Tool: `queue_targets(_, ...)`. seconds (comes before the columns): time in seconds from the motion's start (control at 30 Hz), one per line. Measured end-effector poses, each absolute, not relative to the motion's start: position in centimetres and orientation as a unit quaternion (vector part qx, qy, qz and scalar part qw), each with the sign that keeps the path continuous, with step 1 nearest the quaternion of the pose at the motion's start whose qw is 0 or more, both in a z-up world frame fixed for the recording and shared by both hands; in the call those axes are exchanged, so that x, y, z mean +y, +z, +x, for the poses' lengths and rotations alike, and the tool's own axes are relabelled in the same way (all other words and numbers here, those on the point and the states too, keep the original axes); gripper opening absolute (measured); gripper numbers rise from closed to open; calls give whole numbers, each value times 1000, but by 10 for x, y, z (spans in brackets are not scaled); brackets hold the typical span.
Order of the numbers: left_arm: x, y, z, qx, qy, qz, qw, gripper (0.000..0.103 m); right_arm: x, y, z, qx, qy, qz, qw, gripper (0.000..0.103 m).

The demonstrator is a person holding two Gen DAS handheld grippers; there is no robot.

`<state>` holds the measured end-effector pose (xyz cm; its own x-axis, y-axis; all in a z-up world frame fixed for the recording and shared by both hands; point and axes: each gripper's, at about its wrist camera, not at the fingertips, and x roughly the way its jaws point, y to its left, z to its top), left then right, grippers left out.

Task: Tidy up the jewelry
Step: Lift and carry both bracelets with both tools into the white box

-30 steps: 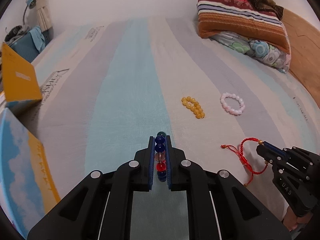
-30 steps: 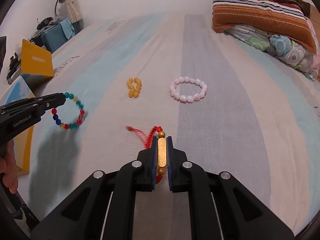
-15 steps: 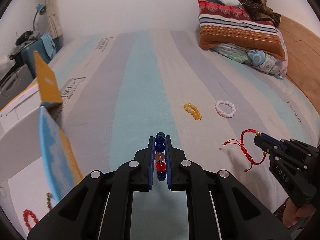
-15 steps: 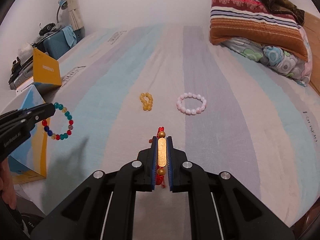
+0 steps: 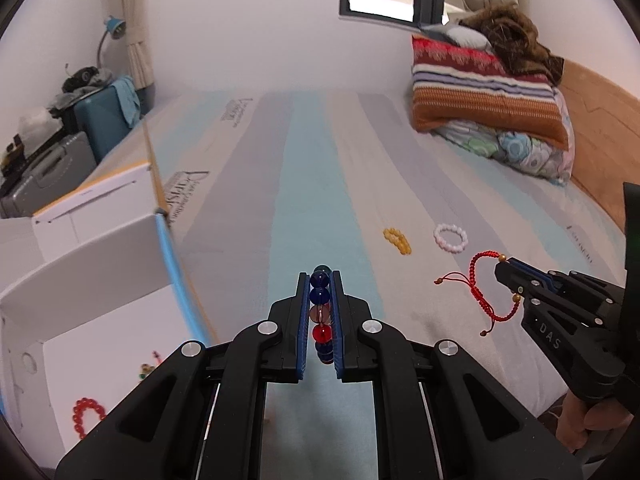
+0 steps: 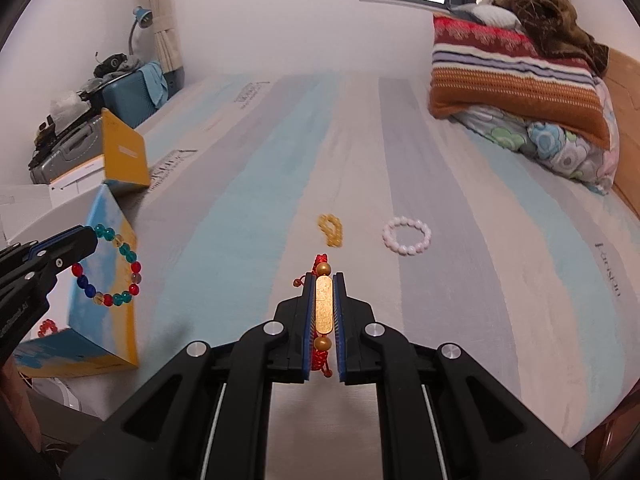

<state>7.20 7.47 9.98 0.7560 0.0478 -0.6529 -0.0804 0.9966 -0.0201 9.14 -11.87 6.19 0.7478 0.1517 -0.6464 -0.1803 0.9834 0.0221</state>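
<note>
Striped bed sheet (image 6: 460, 280) spans scene. Open white box (image 5: 104, 320) at left edge holds red bead bracelet (image 5: 86, 416).

Left gripper (image 5: 320, 312) clamped on multicolour bead bracelet (image 6: 114, 266), dangling beside box.

Right gripper (image 6: 324, 312) clamped on red cord bracelet (image 5: 486, 292), lifted off sheet.

Yellow bead bracelet (image 6: 331, 230) and pink bead bracelet (image 6: 406, 236) lie on sheet, far of both grippers.

place: bedroom | cues: bed (image 6: 460, 208), pillows (image 6: 512, 80), suitcase (image 5: 108, 120)
</note>
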Motion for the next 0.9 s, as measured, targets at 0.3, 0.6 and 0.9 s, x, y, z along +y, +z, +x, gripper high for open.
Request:
queue_targets(0.3,111,133,29,314,67,-49,946,9,-72,97,74,321,109,-35,940,8)
queue_targets(0.6,159,147,-8,291,121,-64,947,9,-3,120,56,304,151,-56,939,8)
queue_targets(0.9,222,141,-45,289,181,-86,936,9,79,126,42,294,207,-83,930,8)
